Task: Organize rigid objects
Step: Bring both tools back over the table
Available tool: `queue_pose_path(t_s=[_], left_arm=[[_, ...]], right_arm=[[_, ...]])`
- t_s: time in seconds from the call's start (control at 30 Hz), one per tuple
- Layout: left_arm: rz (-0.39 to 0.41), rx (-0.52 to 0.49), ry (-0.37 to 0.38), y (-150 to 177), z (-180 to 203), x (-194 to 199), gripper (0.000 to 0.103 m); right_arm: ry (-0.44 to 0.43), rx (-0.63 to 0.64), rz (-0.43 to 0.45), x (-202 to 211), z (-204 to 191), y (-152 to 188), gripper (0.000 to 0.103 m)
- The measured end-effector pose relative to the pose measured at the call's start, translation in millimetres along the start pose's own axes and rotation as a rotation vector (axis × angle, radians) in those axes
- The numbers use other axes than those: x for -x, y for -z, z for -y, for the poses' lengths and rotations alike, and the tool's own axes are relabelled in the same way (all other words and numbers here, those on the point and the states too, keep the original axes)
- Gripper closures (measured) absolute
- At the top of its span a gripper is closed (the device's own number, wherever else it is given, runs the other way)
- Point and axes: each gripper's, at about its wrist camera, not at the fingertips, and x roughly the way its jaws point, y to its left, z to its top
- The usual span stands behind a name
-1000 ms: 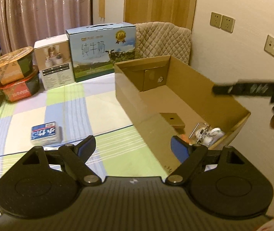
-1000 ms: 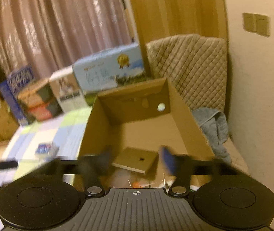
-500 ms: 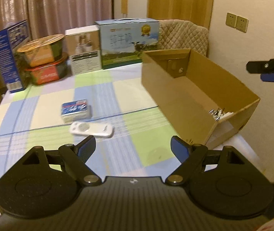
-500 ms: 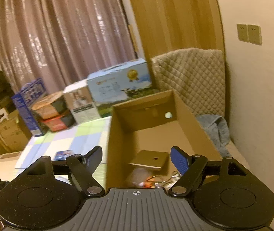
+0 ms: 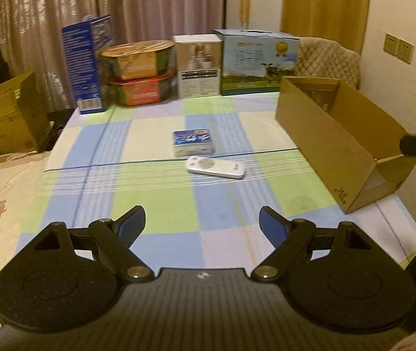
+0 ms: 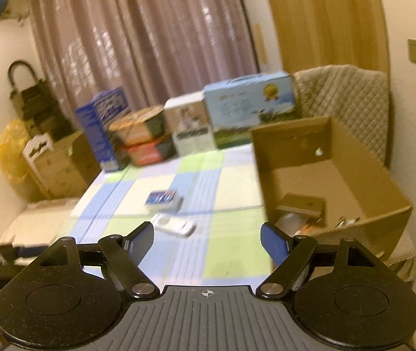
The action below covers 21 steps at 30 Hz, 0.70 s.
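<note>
Both tongs are empty. The left tongs point(image 5: 202, 224) stand released with nothing between the blue pads; the right tongs point(image 6: 207, 241) are opening, also around nothing. Ahead of both, near the middle of the checked table point(image 5: 161, 204), lie 2 loose things: a white remote point(image 5: 216, 168) and, just behind it, a small blue packet point(image 5: 193, 142). The open cardboard box point(image 5: 333, 143) sits at the table's right side with a few items already inside. A good pick probably takes the nearer remote across its narrow width, pads level with the cloth, before carrying it to the box.
</note>
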Motion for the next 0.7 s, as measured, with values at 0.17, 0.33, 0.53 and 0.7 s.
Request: queue_pose_path(t_s=[0.17,0.33,0.53,0.7], left_arm=[[0.003,0.015,-0.011,7,-15,10,0.02],[0.005,0.023,-0.011,10,-19,14,0.02],[0.011,0.028,-0.008,9,-21,15,0.02],[0.011,0.027,-0.007,8,-22,14,0.019]], right_arm=[[-0.012,0.027,-0.024,-5,-16,10,0.026],[-0.013,0.043,-0.026,-6,-23,11,0.026],[-0.013,0.059,-0.036,-10,-27,11,0.026],[-0.012,0.069,-0.044,-14,-28,13,0.026]])
